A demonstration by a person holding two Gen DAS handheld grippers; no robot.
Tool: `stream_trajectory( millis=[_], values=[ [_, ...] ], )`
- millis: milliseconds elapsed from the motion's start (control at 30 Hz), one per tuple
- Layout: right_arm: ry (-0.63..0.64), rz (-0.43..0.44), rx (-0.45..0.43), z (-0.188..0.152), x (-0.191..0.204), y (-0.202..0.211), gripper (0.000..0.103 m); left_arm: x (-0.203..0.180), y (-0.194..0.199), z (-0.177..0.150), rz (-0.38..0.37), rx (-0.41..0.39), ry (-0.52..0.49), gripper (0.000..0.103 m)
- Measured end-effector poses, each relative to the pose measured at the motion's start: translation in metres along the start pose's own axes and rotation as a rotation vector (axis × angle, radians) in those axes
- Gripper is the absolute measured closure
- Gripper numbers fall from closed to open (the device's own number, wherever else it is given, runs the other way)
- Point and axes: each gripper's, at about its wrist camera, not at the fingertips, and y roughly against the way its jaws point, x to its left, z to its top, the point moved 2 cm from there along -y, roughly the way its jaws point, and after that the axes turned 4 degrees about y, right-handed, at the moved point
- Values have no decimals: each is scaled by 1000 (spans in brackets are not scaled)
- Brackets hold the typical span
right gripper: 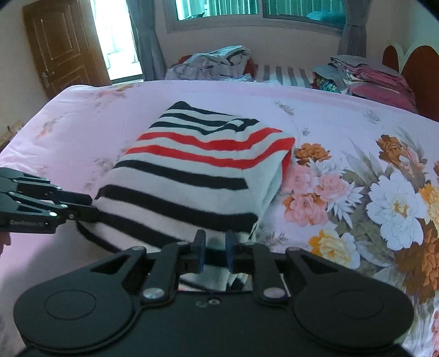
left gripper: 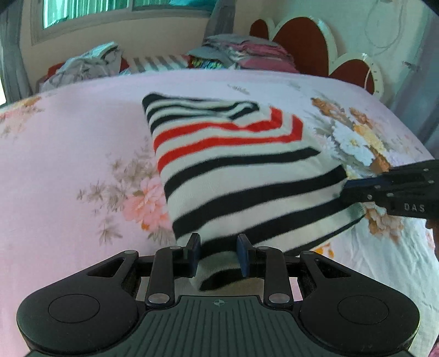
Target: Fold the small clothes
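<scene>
Both the left gripper (left gripper: 218, 254) and right gripper (right gripper: 215, 251) clamp the striped sweater's (left gripper: 236, 170) near hem

Soft daylight came through the window (right gripper: 255, 11) and the open doorway (right gripper: 115, 41) — that gap was blown white. The striped sweater (left gripper: 236, 170) looked slightly smeared, shadows stayed faint, and the bed (left gripper: 68, 137) bowed toward both frames' dark corners.

1. A folded striped sweater (right gripper: 192, 170), black, white and red, lies on a pink floral bed (right gripper: 343, 131).
2. The right tool (right gripper: 215, 251) pinches the sweater's near edge between narrowly parted fingers.
3. The left tool (right gripper: 82, 204) grips the sweater's left corner.
4. Piled clothes (right gripper: 214, 61) sit beyond, beneath a window (right gripper: 247, 11).
</scene>
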Motion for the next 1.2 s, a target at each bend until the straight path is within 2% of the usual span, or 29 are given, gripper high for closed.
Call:
stream_trajectory(
  millis=[100, 467, 567, 633, 667, 700, 733, 833, 900, 967, 1000, 1067, 1200],
  values=[
    [17, -32, 75, -9, -2, -20, 95, 2, -11, -4, 9, 18, 19, 74],
    [4, -19, 64, -12, -6, -24, 96, -5, -16, -10, 50, -8, 8, 74],
    [-11, -5, 65, -6, -5, -13, 89, -6, -5, -1, 54, -9, 4, 74],
    [-15, -3, -15, 4, -5, 4, 85, -4, 11, 10, 74, -79, 2, 53],
    [-19, -6, -53, 12, -7, 10, 78, -3, 15, 17, 81, -111, 1, 22],
    [-24, -13, -77, 19, -10, 11, 73, -2, 17, 26, 81, -154, 1, 11],
    [-31, -25, -91, 27, -13, 9, 73, -1, 14, 35, 78, -170, 2, 11],
    [-56, -31, -88, 48, -25, -12, 74, 4, -14, 63, 55, -133, 28, 11],
    [-45, -31, -42, 54, -30, -33, 87, 11, -36, 70, 46, -86, 81, 11],
    [-7, -54, 17, 49, -33, -52, 95, 18, -63, 67, 58, -1, 112, 11],
    [2, -53, 17, 47, -35, -57, 96, 19, -70, 63, 47, 10, 123, 11],
    [3, -45, 9, 45, -35, -57, 96, 27, -76, 59, 12, 23, 214, 11],
    [-29, 5, -2, 41, -43, -49, 96, 16, -70, 59, 53, 9, 170, 11]
  ],
)
